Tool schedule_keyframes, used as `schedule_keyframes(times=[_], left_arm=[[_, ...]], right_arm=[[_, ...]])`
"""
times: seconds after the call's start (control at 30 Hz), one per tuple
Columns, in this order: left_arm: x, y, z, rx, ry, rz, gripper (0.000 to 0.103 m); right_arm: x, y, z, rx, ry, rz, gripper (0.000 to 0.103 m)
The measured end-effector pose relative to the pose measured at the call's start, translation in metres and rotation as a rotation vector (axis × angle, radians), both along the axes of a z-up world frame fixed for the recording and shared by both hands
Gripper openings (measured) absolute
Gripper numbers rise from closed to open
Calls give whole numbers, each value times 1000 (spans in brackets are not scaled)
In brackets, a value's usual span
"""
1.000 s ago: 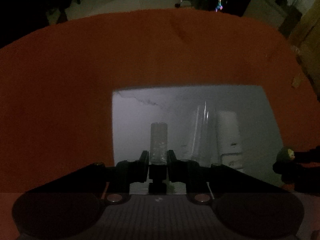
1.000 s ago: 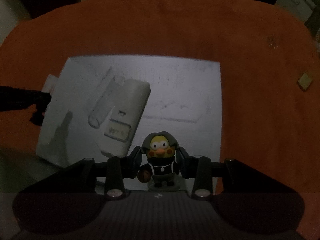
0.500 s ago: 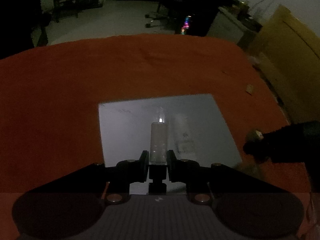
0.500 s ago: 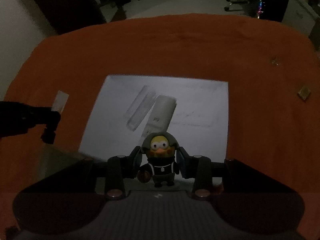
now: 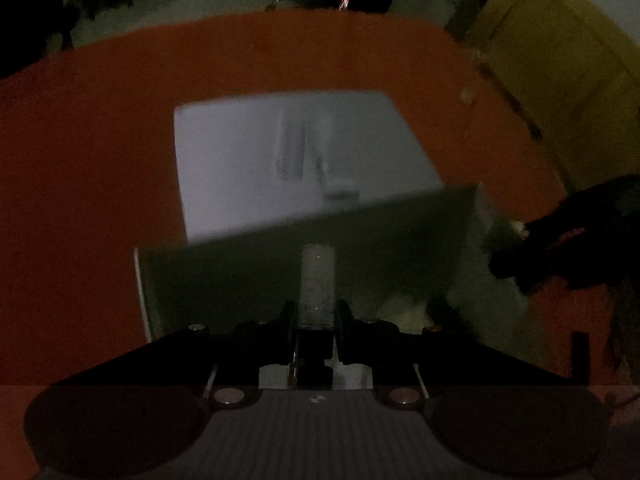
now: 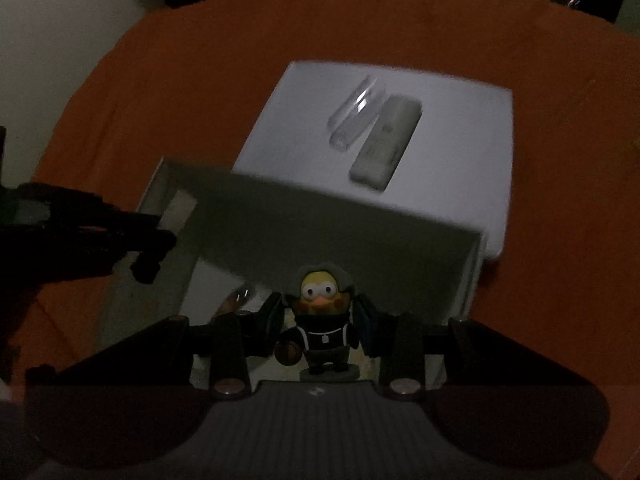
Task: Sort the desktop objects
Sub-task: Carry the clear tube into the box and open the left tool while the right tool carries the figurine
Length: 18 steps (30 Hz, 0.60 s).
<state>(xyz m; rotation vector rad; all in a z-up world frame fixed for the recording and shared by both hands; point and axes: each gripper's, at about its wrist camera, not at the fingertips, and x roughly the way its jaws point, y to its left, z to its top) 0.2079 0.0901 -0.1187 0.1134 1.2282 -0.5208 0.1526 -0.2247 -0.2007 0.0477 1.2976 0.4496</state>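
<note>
My left gripper (image 5: 316,316) is shut on a small pale cylinder (image 5: 318,280) and holds it over an open white box (image 5: 400,240). My right gripper (image 6: 320,320) is shut on a yellow-faced duck figurine (image 6: 322,308) and holds it over the same box (image 6: 360,240). Beyond the box lies a white sheet (image 6: 460,120) with a clear tube (image 6: 354,114) and a white rectangular device (image 6: 386,142) on it. The left gripper also shows in the right wrist view (image 6: 152,248), at the box's left wall. The right gripper shows dark at the right of the left wrist view (image 5: 520,256).
An orange cloth (image 6: 200,80) covers the round table. A small tan square (image 5: 466,96) lies on the cloth at far right. A yellowish cabinet (image 5: 560,60) stands beyond the table's right edge. The room is dim.
Both grippers have pulled back from the white sheet with their objects. The open white box has come into view under both of them.
</note>
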Motion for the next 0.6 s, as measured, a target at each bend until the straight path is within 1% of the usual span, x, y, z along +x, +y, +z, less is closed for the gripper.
schedule_keyframes(times=[0.1,0.3,0.4,0.6], left_arm=[[-10,5,-21,34,48,-1,15],[-31,16,-44,73,80,0,15],[-45,6,-64,95,86,-21,15],[-60,-5,-97,116,140,-41,16]], right_arm=[[-10,3,-17,-27,29,18,41],[-24,5,-52,-75,95,29,41],[-32,10,-71,-95,129,43,41],[-51,18,-100,-129,162,84,41]])
